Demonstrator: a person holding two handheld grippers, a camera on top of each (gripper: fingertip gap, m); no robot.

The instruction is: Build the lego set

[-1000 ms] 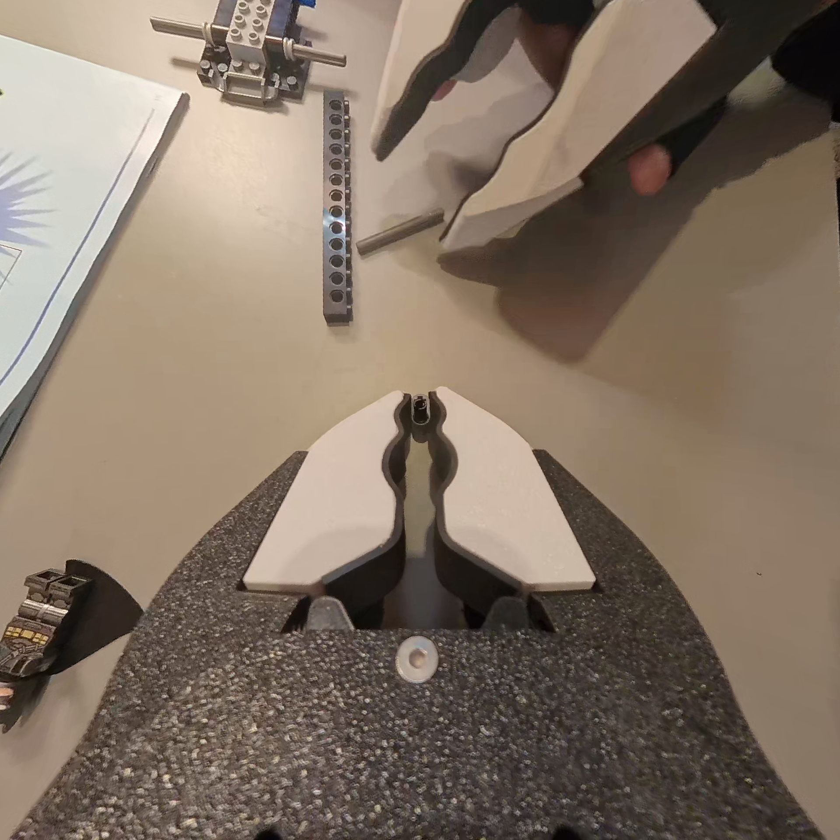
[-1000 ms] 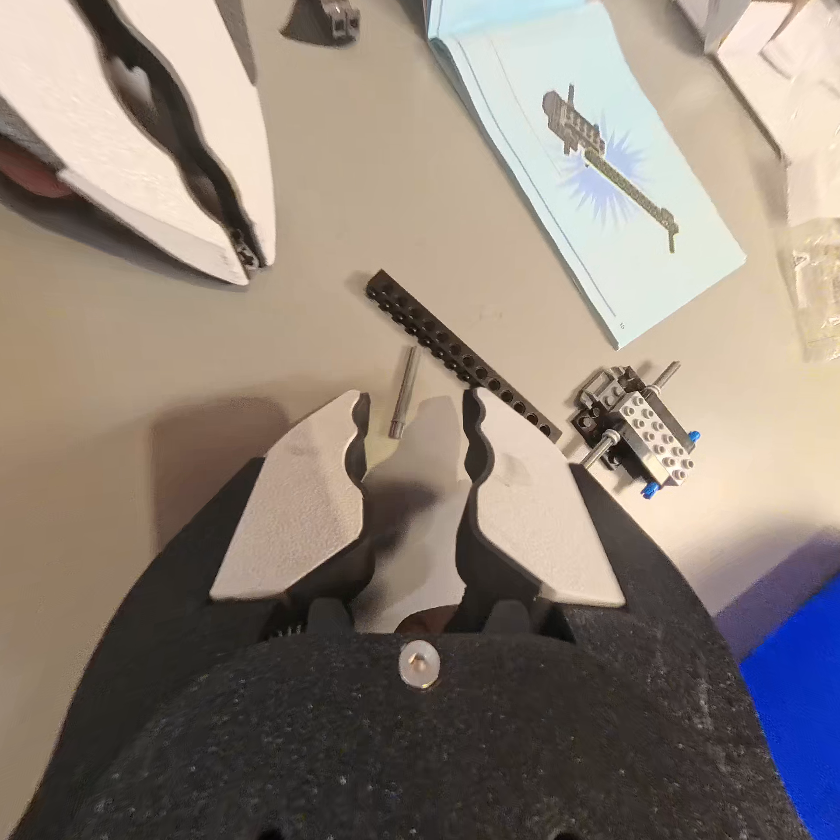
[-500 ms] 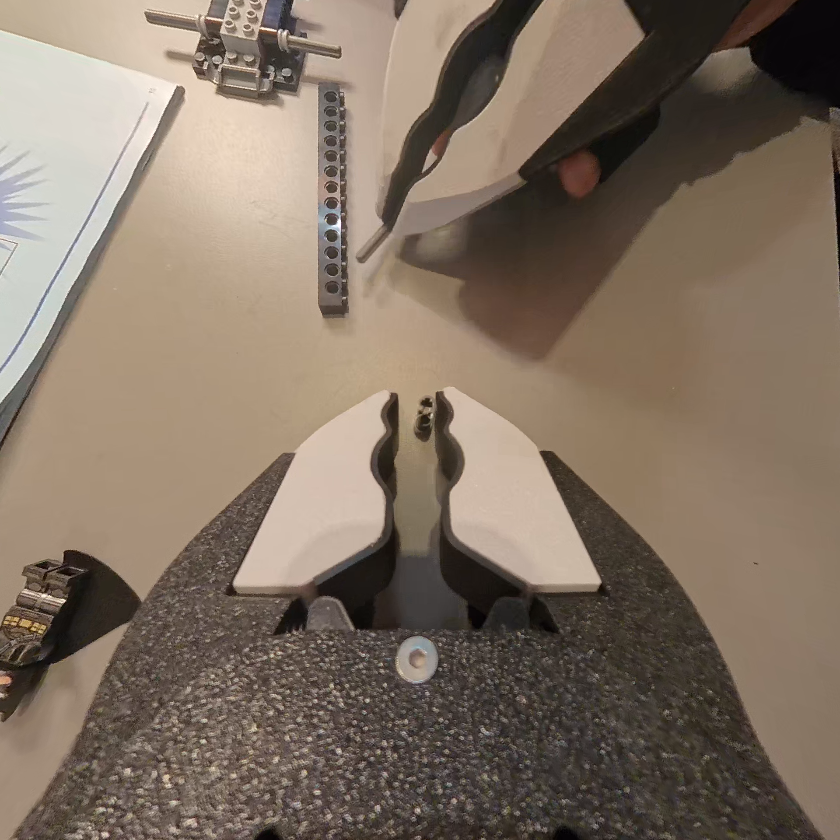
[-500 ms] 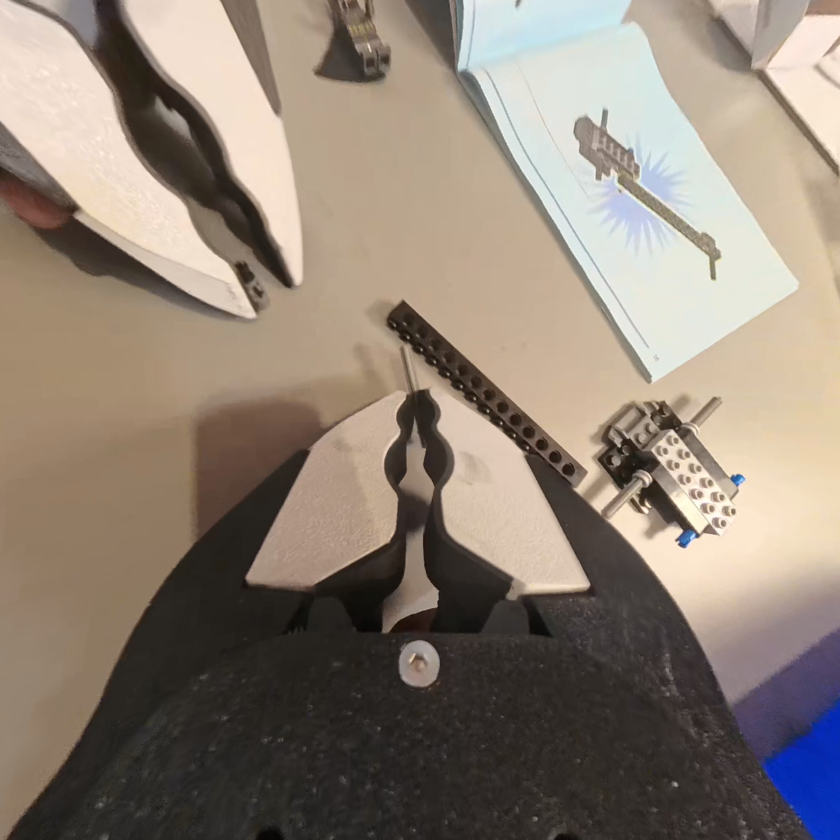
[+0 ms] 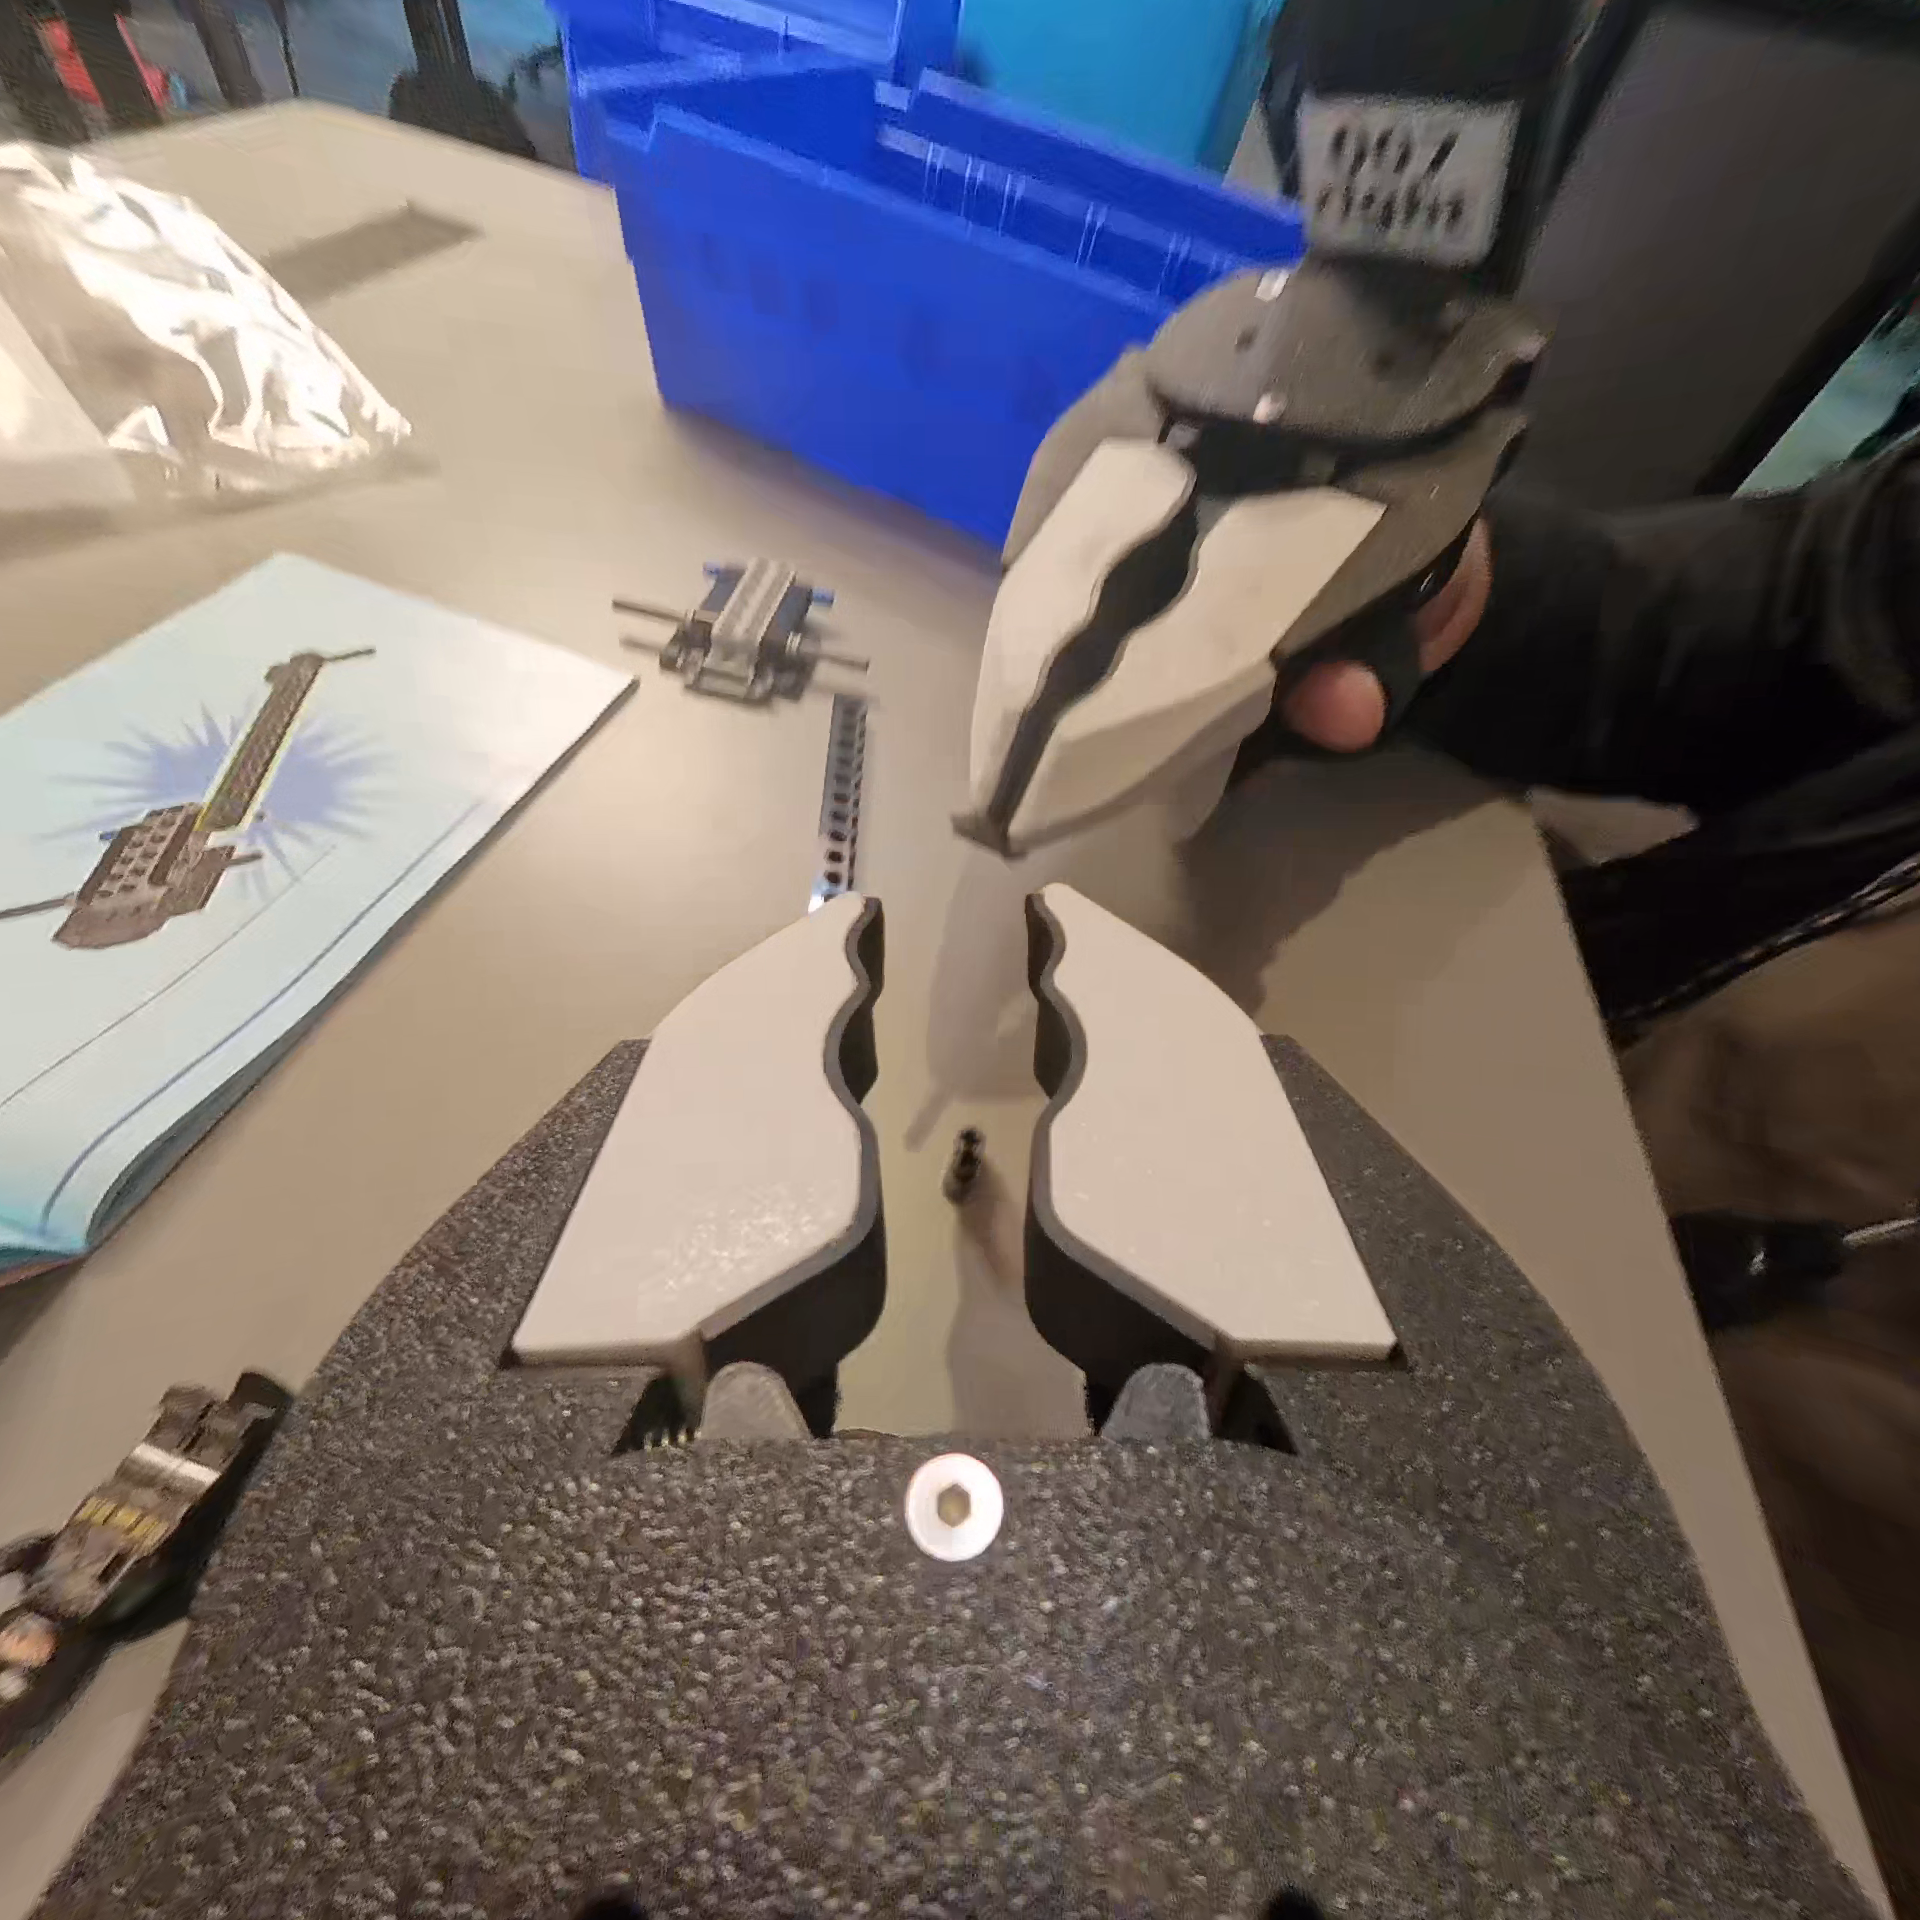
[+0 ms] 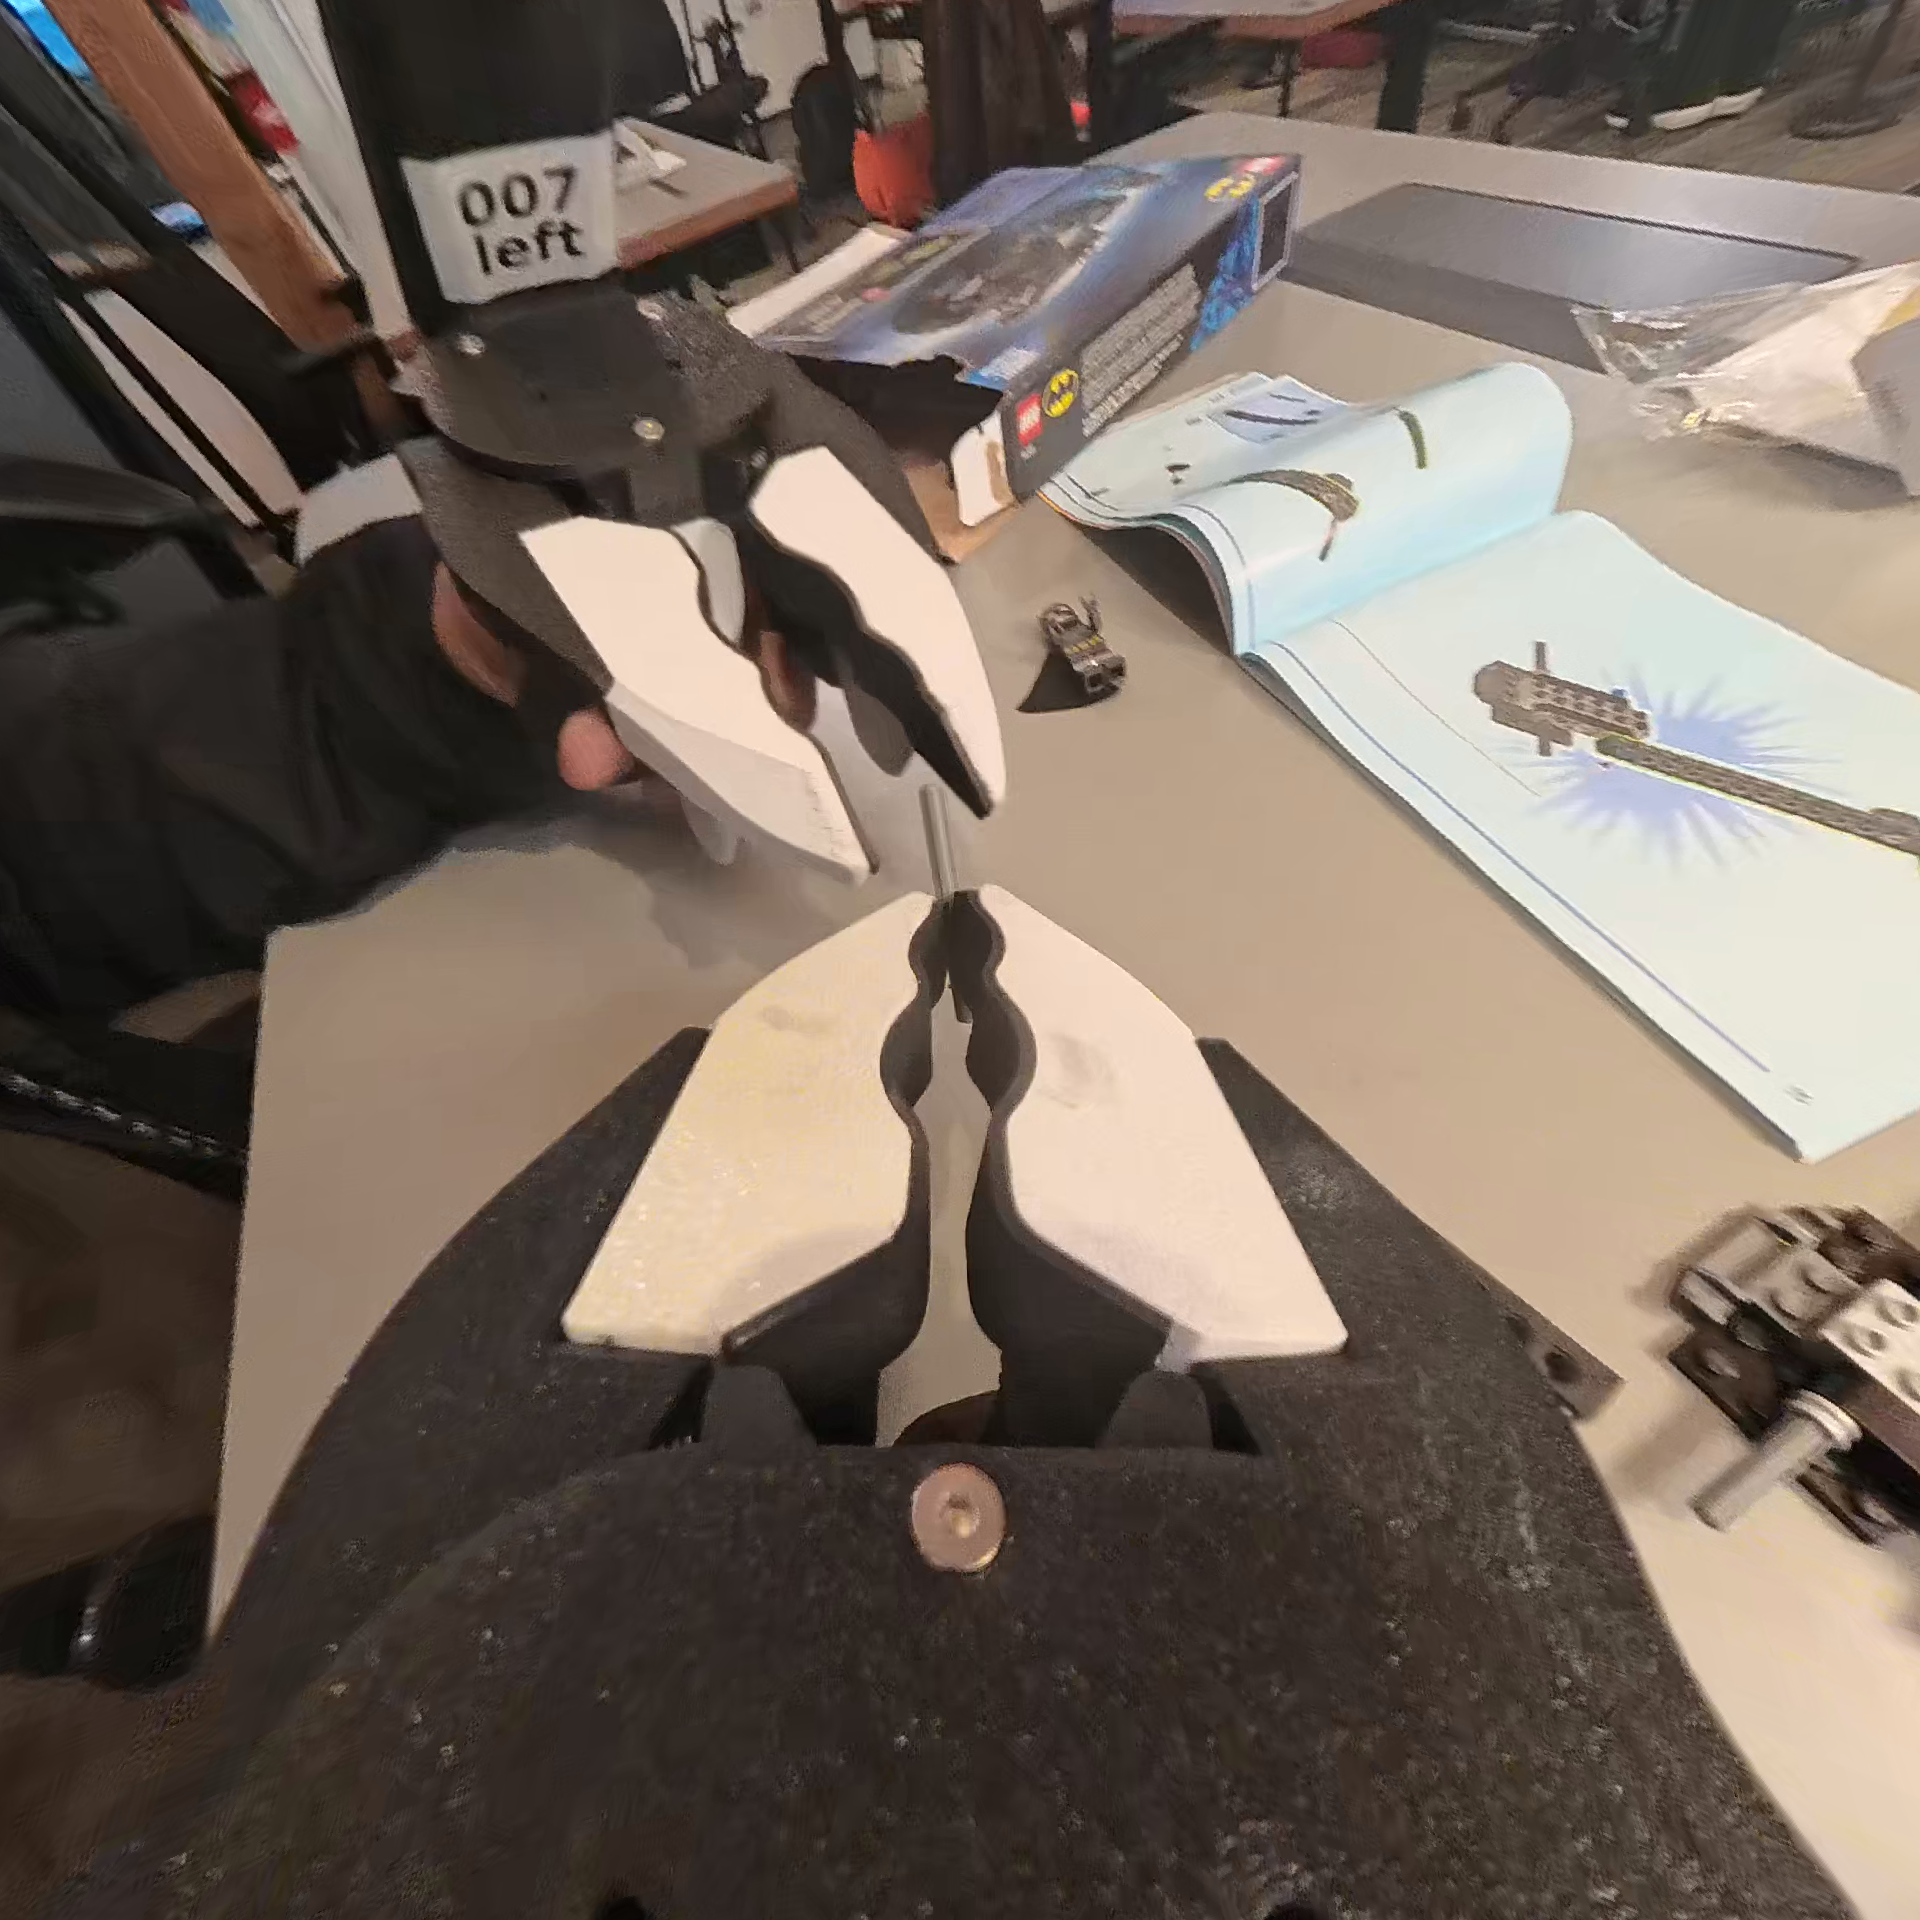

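My right tongs (image 6: pixel 951 902) pinch a thin grey rod (image 6: pixel 938 854) near its end: stiff, light, slippery. Left tongs (image 5: pixel 954 914) spread, empty.

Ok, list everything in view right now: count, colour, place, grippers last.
Grey axle rod: one, clamped at the right gripper's tips, pointing up.
Small black pin: one, lying on the table between the left gripper's fingers, untouched.
Long holed beam: one, dark grey, ahead of the left gripper.
Brick assembly: one, grey and black with blue pins, beyond the beam.
Instruction booklet: one, light blue, open.
Minifigure: one, black, lying down.
Toy box: one, dark blue, torn open.
Plastic bag: one, clear.
Blue bin: one.
Table: grey.
Left gripper: open.
Right gripper: shut on the rod.
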